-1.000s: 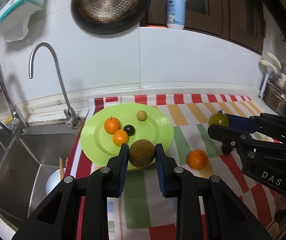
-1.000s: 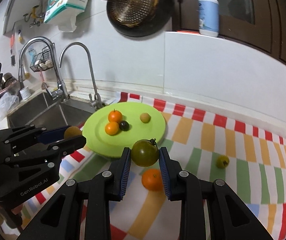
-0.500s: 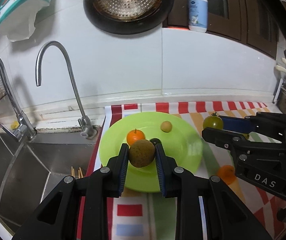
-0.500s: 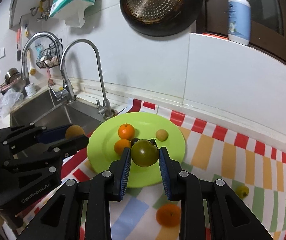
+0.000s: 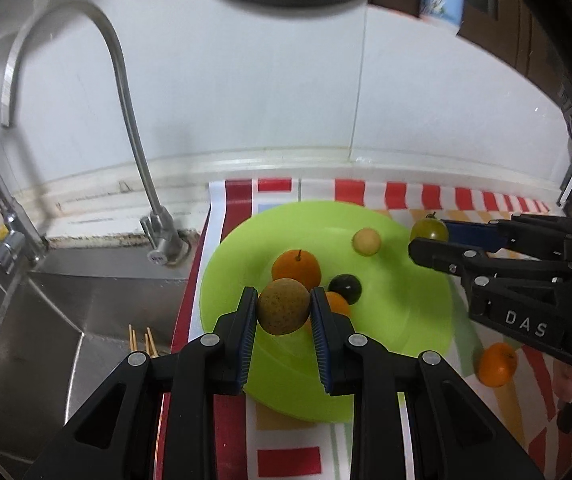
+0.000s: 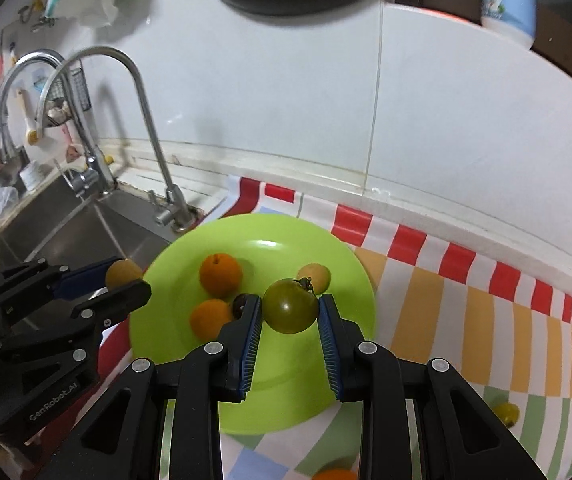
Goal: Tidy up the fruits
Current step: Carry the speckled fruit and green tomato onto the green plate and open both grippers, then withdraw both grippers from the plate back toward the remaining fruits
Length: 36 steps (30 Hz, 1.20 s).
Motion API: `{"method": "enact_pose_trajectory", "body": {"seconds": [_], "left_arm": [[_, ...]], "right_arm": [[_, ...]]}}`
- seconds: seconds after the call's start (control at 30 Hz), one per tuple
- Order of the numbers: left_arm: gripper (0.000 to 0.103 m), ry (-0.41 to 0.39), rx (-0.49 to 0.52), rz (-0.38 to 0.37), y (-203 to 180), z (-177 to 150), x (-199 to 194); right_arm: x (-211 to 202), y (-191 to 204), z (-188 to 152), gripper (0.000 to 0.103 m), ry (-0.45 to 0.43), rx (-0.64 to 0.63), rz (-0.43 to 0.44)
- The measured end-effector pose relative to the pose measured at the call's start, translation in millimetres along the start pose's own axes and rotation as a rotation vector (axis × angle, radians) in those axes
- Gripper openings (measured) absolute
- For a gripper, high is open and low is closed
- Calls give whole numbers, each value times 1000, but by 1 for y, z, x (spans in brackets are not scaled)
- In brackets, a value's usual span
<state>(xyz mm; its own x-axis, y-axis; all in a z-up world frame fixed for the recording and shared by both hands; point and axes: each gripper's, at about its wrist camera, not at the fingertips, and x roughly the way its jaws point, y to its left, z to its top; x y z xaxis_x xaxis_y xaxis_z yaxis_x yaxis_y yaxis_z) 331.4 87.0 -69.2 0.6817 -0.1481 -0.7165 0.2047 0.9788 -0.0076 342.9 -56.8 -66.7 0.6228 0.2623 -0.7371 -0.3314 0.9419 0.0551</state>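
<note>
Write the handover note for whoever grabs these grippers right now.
Left gripper: shut on a brown fruit, over the near left part of the green plate.
Right gripper: shut on a green tomato, also over the plate.
Done: two oranges, a dark fruit and a pale fruit lie on the plate.
Left: release both held fruits onto the plate, then fetch the orange and the yellow fruit off the cloth.

Home kitchen (sink (image 5: 66, 320), faucet (image 5: 126, 120)).

Brown fruit (image 5: 284, 306) and green tomato (image 6: 290, 306) held above green plate (image 6: 174, 304).
</note>
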Motion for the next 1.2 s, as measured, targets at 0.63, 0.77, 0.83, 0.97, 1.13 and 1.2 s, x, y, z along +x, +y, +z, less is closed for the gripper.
{"method": "enact_pose_trajectory", "body": {"seconds": [0.63,0.77,0.83,0.97,1.13,1.2], "left_arm": [[36,31,36,6,-1,3,17],[36,13,40,19,-8,3,-1],[37,5,36,32,-11,4,-11],[38,-31,27,29,-17,2,-31],[41,-75,27,26,-29,-3,-55],[42,-83,24,17,-35,-5,-65]], "right_arm": [[23,-9,0,39,48,47,-10],[7,-9,-1,39,18,45,-5],[-4,-10,-2,39,2,56,4],[-26,-11,-9,39,-29,65,6],[-57,-10,-21,39,-70,57,-6],[-68,-10,-26,39,-81,58,-12]]}}
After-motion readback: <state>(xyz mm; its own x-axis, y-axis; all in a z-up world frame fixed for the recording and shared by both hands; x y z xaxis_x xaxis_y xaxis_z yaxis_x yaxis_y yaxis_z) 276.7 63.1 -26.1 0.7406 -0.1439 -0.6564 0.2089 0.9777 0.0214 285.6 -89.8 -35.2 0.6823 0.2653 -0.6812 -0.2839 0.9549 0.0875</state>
